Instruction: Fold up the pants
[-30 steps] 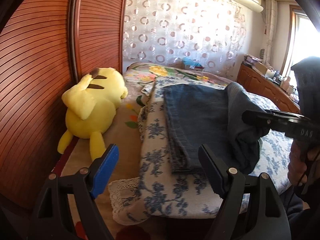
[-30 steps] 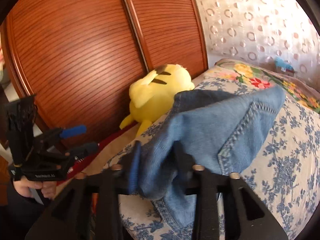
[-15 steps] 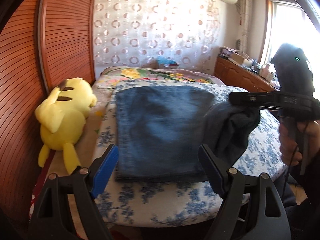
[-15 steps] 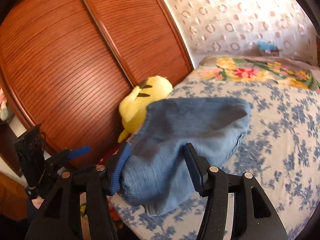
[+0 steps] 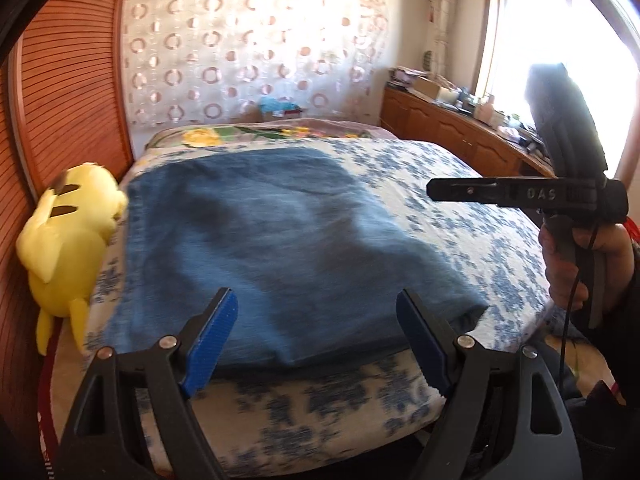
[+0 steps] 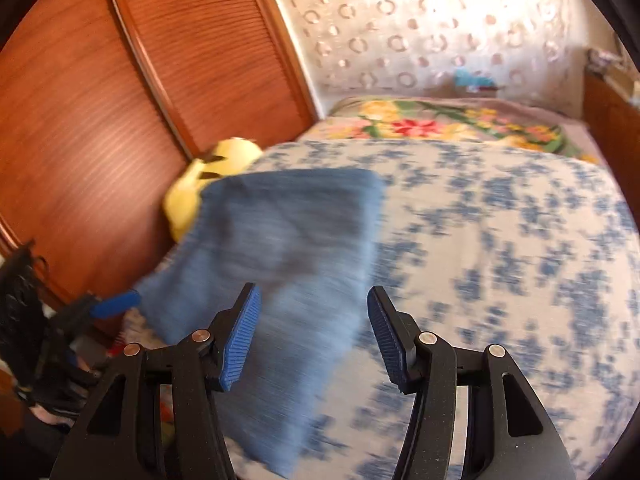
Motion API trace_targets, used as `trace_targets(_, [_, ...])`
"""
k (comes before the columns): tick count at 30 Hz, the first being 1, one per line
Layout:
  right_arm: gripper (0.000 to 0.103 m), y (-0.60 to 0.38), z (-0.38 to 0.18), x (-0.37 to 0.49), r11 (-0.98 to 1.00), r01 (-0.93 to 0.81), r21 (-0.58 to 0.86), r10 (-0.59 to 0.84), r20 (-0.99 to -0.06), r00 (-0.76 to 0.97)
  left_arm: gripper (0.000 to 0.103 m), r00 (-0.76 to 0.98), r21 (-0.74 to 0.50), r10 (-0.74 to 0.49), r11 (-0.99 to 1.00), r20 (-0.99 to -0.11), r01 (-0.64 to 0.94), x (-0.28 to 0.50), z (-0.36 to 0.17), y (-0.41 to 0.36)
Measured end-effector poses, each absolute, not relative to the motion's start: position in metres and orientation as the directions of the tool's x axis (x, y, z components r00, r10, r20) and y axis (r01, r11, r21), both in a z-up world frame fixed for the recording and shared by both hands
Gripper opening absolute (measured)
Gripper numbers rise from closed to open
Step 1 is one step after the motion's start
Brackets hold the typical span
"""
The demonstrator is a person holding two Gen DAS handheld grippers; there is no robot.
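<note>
Blue jeans (image 5: pixel 280 248) lie folded flat on the bed's blue-flowered cover (image 5: pixel 460 208), toward its left side. My left gripper (image 5: pixel 316 300) hovers open at the near edge of the jeans, nothing between its blue pads. To the right a hand holds my right gripper (image 5: pixel 434 192) in the air, clear of the cloth. The right wrist view is blurred: the right gripper (image 6: pixel 313 294) stands open above the jeans (image 6: pixel 288 232), its pads off the denim. The left gripper (image 6: pixel 120 302) shows at that view's left edge.
A yellow plush toy (image 5: pixel 68 236) lies along the bed's left side against brown slatted wardrobe doors (image 5: pixel 68 92). A floral blanket (image 5: pixel 248 132) covers the far end below a patterned curtain. A wooden cabinet (image 5: pixel 452 136) with clutter runs under the window at the right.
The right gripper opened and let go of the bunched denim, which now lies flat on the folded jeans. Both grippers swung sideways and now look down the bed.
</note>
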State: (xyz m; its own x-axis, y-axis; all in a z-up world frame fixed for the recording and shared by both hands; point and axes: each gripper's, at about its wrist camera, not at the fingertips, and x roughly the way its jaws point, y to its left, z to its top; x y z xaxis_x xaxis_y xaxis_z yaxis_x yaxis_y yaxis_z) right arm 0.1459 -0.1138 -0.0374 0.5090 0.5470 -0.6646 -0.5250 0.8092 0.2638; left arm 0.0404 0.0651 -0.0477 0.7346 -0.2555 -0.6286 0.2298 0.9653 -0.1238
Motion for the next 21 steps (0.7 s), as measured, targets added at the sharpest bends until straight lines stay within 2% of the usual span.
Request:
trace_targets(5, [0.057, -0.146, -0.049, 0.139, 0.842, -0.48, 0.247, 0.505, -0.674, 0.539, 0.08, 0.7, -0.127, -0.323, 0.94, -0.637, 0.318, 0.049, -0.052, 0.024])
trace_targets(7, [0.057, -0.155, -0.051, 0.136, 0.85, -0.472, 0.235, 0.492, -0.677, 0.548, 0.07, 0.685, -0.126, -0.345, 0.928, -0.642, 0.35, 0.053, -0.054, 0.008])
trace_targets(9, [0.057, -0.163, -0.053, 0.135, 0.856, -0.464, 0.229, 0.482, -0.68, 0.553, 0.068, 0.667, -0.126, -0.365, 0.917, -0.649, 0.379, 0.055, -0.057, -0.009])
trace_targets(11, [0.057, -0.171, -0.056, 0.135, 0.862, -0.452, 0.232, 0.475, -0.681, 0.557, 0.068, 0.647, -0.118, -0.381, 0.904, -0.66, 0.412, 0.056, -0.063, -0.025])
trace_targets(14, [0.057, -0.179, -0.058, 0.134, 0.866, -0.439, 0.239, 0.472, -0.68, 0.561, 0.068, 0.624, -0.092, -0.34, 0.914, -0.704, 0.395, 0.062, -0.078, -0.038])
trace_targets(18, [0.057, -0.187, -0.059, 0.133, 0.87, -0.432, 0.238, 0.467, -0.676, 0.57, 0.072, 0.633, -0.105, -0.341, 0.919, -0.695, 0.379, 0.061, -0.085, -0.038])
trace_targets(21, [0.057, -0.189, -0.059, 0.133, 0.872, -0.429, 0.237, 0.466, -0.674, 0.573, 0.076, 0.641, -0.054, -0.313, 0.919, -0.701, 0.39, 0.057, -0.087, -0.047])
